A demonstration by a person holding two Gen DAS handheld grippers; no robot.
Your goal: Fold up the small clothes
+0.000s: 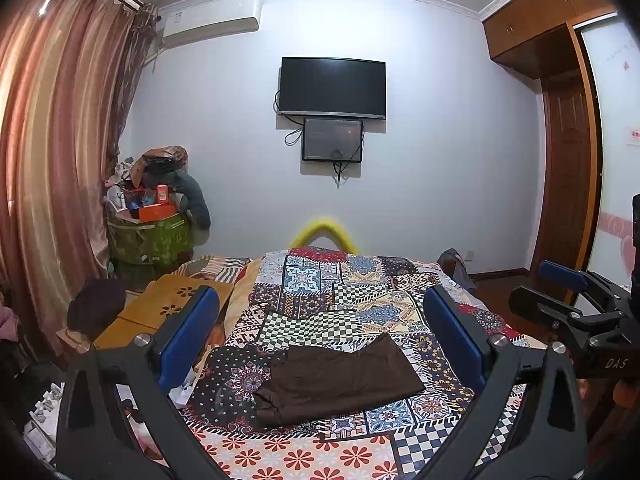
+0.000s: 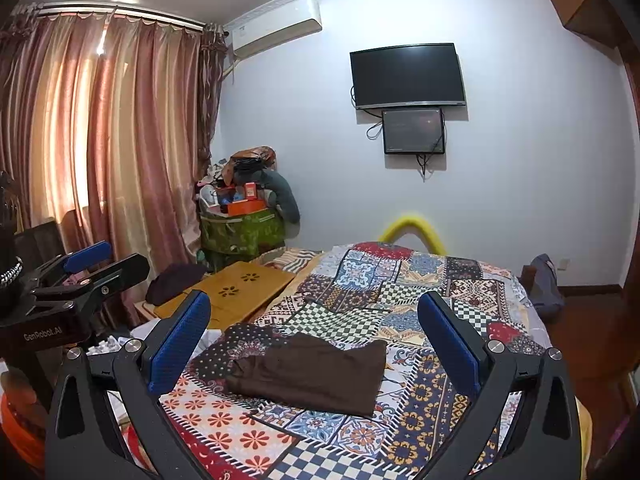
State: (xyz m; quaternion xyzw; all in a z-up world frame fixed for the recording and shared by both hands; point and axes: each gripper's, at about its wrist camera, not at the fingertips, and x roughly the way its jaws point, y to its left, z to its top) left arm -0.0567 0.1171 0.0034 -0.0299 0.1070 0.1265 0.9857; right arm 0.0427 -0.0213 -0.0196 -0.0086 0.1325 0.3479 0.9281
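Note:
A small dark brown garment [image 1: 336,384] lies folded flat on the patchwork bedspread [image 1: 360,296]; it also shows in the right wrist view [image 2: 312,372]. My left gripper [image 1: 320,300] is open and empty, held above and short of the garment. My right gripper [image 2: 314,308] is open and empty, also held above the garment. The right gripper shows at the right edge of the left wrist view [image 1: 560,284], and the left gripper shows at the left of the right wrist view [image 2: 96,258].
A low wooden lap table [image 2: 236,292] with a dark cloth [image 2: 174,282] on it stands left of the bed. A pile of bags and boxes [image 2: 244,208] fills the far corner by the curtain [image 2: 100,140]. A TV [image 2: 406,76] hangs on the wall. A wardrobe [image 1: 560,160] stands at right.

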